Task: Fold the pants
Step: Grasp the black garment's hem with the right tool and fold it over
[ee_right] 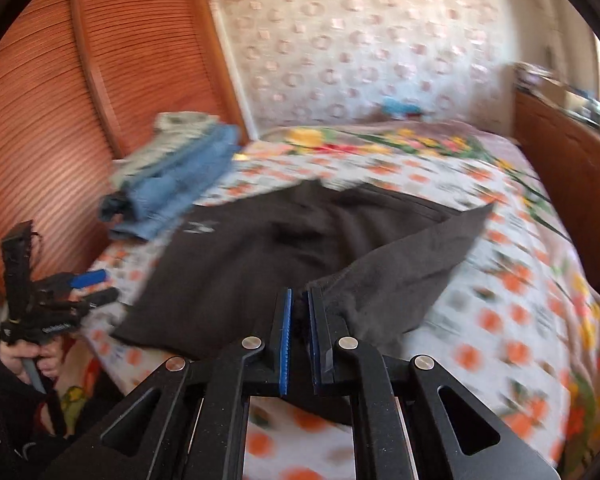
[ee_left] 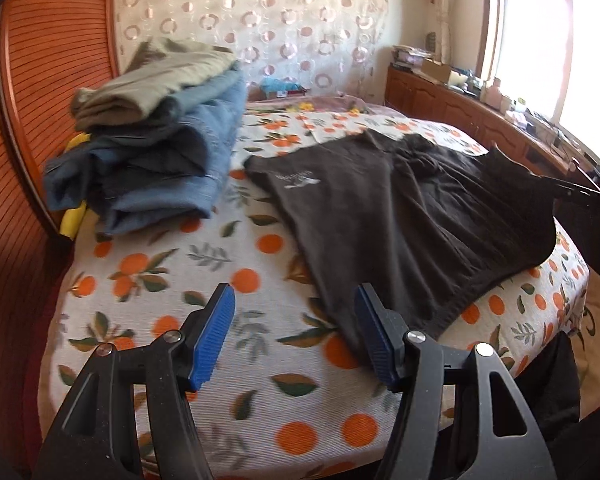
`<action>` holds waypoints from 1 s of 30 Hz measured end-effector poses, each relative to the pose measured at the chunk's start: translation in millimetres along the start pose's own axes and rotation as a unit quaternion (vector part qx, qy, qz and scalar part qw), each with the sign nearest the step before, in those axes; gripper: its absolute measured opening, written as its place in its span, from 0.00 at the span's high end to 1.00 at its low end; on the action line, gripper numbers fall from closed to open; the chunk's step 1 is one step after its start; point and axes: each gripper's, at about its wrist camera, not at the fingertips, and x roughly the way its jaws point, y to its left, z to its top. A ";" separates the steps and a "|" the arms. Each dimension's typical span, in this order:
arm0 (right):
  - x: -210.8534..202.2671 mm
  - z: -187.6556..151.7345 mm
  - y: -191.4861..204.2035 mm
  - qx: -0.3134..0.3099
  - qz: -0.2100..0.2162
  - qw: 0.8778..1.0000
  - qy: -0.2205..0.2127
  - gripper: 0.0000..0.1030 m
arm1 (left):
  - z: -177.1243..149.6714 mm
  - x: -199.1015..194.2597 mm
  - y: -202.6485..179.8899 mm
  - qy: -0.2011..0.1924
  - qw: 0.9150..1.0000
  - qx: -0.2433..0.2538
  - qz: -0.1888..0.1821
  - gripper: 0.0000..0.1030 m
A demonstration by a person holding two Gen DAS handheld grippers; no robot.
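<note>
Dark brown pants [ee_left: 412, 216] with a small white logo lie spread on the orange-print bedspread [ee_left: 220, 276]. My left gripper [ee_left: 294, 300] is open and empty, hovering over the bed just left of the pants' near edge. In the right wrist view my right gripper [ee_right: 299, 300] is shut on an edge of the pants [ee_right: 260, 256] and lifts a flap of cloth off the bed. The left gripper [ee_right: 88, 284] also shows at the far left of that view, open. The right wrist view is motion-blurred.
A pile of folded jeans and an olive garment [ee_left: 156, 148] sits at the bed's far left by the slatted wooden headboard [ee_left: 32, 120]. A wooden cabinet [ee_left: 480, 116] with clutter runs under the window at right. A floral blanket [ee_right: 380, 140] covers the bed's far end.
</note>
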 end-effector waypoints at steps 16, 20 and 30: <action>102.9 2.4 124.9 -0.070 0.157 0.982 0.073 0.92 | -14.2 -16.8 36.1 -0.005 0.999 -0.029 0.027 0.39; 119.5 -0.4 118.0 -0.059 0.161 0.980 0.098 0.90 | -12.6 -17.5 32.5 -0.005 0.999 -0.029 0.027 0.39; 87.5 -4.0 94.2 -0.049 0.150 0.984 0.079 0.68 | -0.4 -15.1 10.3 -0.005 1.000 -0.012 0.009 0.39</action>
